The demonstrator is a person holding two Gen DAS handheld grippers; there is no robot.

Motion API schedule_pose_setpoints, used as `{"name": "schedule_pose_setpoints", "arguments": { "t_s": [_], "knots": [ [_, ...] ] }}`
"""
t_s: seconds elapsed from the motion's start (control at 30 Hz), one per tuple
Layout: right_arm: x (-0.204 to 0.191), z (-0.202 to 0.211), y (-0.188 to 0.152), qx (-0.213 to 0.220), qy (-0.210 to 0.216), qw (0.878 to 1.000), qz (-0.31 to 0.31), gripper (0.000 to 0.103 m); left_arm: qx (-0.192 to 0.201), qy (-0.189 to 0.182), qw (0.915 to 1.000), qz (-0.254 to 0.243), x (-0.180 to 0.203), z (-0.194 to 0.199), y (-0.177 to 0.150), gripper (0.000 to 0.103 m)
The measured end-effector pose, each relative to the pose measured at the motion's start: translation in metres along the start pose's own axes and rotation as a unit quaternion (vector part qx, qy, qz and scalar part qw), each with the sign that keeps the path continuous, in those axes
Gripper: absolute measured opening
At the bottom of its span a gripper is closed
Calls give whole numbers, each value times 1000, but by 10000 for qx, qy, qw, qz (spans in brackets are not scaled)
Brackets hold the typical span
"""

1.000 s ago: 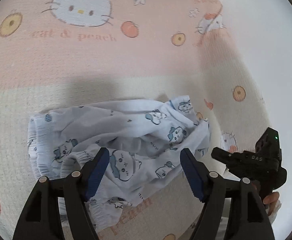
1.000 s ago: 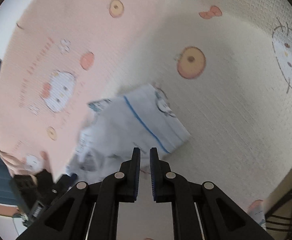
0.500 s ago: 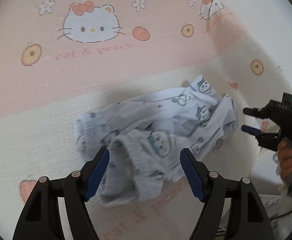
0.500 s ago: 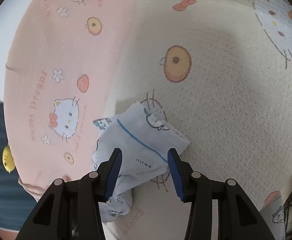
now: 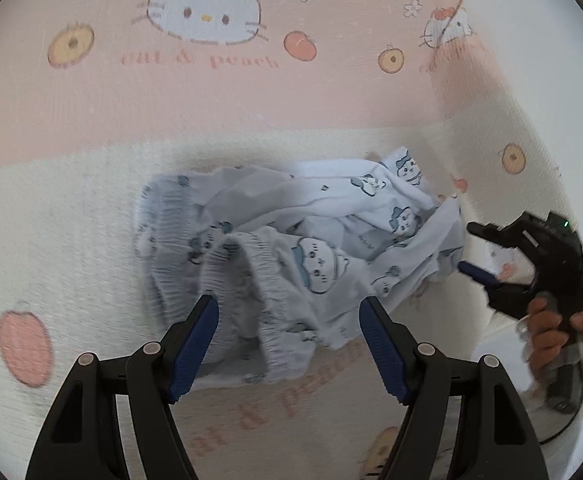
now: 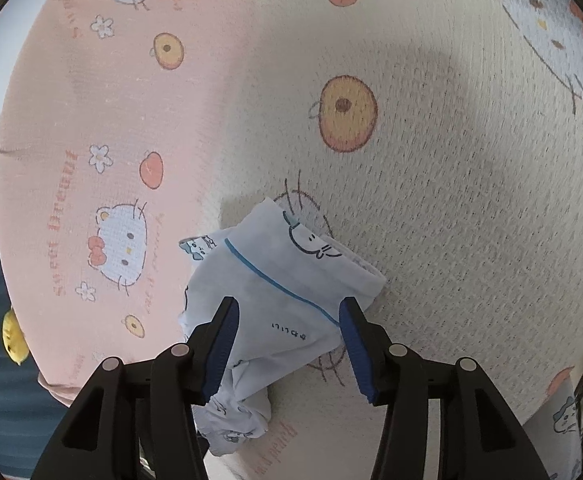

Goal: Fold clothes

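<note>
My left claw (image 5: 287, 344) hangs spread over the crumpled printed shorts (image 5: 291, 248) on the cat-print bedspread (image 5: 251, 100); my right claw (image 6: 289, 336) is opening, shorts' corner loose between its pads. I fear any snagged elastic waistband could bunch the fold.

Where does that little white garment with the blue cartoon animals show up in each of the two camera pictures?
Left wrist view: the garment lies crumpled at centre, just beyond the open left gripper.
Right wrist view: the garment lies low at centre, between the opening jaws of the right gripper, pads not touching it.
Shared landmark: the cartoon-cat blanket beneath it.
</note>
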State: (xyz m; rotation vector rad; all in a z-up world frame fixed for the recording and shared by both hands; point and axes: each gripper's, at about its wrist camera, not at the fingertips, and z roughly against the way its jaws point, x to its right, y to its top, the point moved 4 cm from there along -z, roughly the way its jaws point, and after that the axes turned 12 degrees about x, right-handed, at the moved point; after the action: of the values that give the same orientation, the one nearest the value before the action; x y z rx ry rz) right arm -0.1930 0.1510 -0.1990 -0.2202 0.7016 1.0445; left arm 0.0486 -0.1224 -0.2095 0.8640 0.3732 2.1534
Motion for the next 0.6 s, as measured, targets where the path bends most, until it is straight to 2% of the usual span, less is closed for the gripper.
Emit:
{"name": "schedule_pose_setpoints", "arguments": {
  "t_s": [0.1, 0.27, 0.43, 0.6],
  "knots": [
    [2, -2, 1, 29, 55, 9997, -238, 52, -135, -156, 9996, 199, 1, -8, 0, 71],
    [3, -11, -2, -66, 155, 9983, -564, 55, -218, -66, 9994, 279, 3, -22, 3, 71],
    [0, -31, -8, -39, -133, 9987, -492, 55, -159, -129, 9994, 281, 7, -31, 8, 70],
    [-2, -51, -13, -174, -473, 9983, -281, 55, -76, -46, 9996, 268, 8, -39, 9, 50]
  ]
}}
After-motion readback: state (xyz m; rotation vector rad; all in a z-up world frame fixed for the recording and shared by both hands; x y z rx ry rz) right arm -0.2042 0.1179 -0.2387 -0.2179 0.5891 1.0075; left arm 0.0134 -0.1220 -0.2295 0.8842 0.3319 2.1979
